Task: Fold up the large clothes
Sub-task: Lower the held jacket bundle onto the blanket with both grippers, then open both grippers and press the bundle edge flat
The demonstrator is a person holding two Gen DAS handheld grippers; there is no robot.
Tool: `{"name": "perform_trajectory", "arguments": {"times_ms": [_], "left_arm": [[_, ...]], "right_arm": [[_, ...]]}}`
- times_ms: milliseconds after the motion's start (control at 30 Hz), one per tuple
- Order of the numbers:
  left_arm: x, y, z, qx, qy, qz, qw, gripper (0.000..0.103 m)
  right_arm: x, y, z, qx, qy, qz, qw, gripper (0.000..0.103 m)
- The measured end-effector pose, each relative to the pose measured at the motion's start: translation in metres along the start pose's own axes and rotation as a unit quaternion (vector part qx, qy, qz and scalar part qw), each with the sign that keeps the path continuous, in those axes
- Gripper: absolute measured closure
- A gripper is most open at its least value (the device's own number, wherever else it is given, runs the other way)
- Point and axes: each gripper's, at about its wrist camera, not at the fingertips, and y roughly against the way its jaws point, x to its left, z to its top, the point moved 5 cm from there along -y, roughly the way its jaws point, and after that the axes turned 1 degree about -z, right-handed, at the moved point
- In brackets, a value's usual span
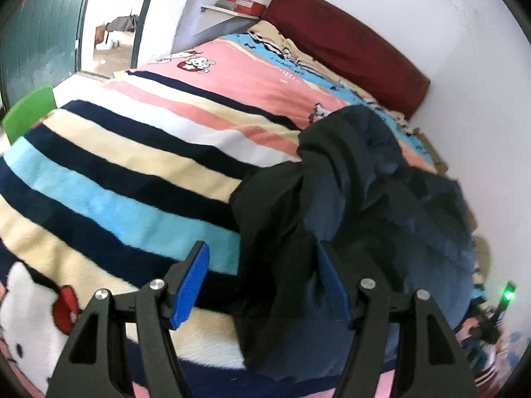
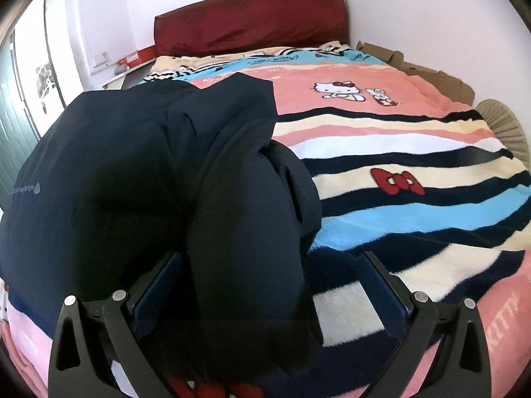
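A large dark navy garment [image 1: 365,182] lies bunched on a striped cartoon-print blanket [image 1: 132,165] covering the bed. In the left wrist view its folds hang over the right finger [image 1: 332,285] of my left gripper [image 1: 262,248]. Cloth fills the right part of the gap, while the left blue pad [image 1: 190,285] stands bare and apart from it. In the right wrist view the garment [image 2: 132,165] bulges up between the wide-spread fingers of my right gripper [image 2: 272,255]. It lies against the left pad [image 2: 159,292] and clear of the right one.
A dark red headboard [image 2: 249,16] stands against the white wall at the far end of the bed. Cardboard [image 2: 431,73] lies along the bed's right edge. A green chair back [image 1: 30,112], a green door [image 1: 39,33] and a wall shelf [image 1: 239,1] are on the left.
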Motion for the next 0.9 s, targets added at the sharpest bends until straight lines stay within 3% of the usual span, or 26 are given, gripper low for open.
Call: {"name": "perform_trajectory", "arguments": {"times_ms": [100, 267, 533, 900], "left_arm": [[0.0, 0.001, -0.006, 0.017, -0.007, 0.034, 0.9993, 0.037], [-0.011, 0.022, -0.014, -0.013, -0.037, 0.072, 0.9966, 0.037], [-0.005, 0.029, -0.03, -0.023, -0.051, 0.132, 0.9897, 0.037], [-0.006, 0.039, -0.042, -0.036, -0.054, 0.143, 0.9875, 0.037]], "right_arm": [[0.001, 0.002, -0.004, 0.0, 0.001, -0.003, 1.0, 0.001], [0.001, 0.007, -0.009, 0.0, -0.002, -0.004, 1.0, 0.001], [0.001, 0.016, -0.013, 0.004, 0.005, -0.012, 1.0, 0.001], [0.001, 0.033, -0.023, -0.001, 0.008, -0.016, 1.0, 0.0]]}}
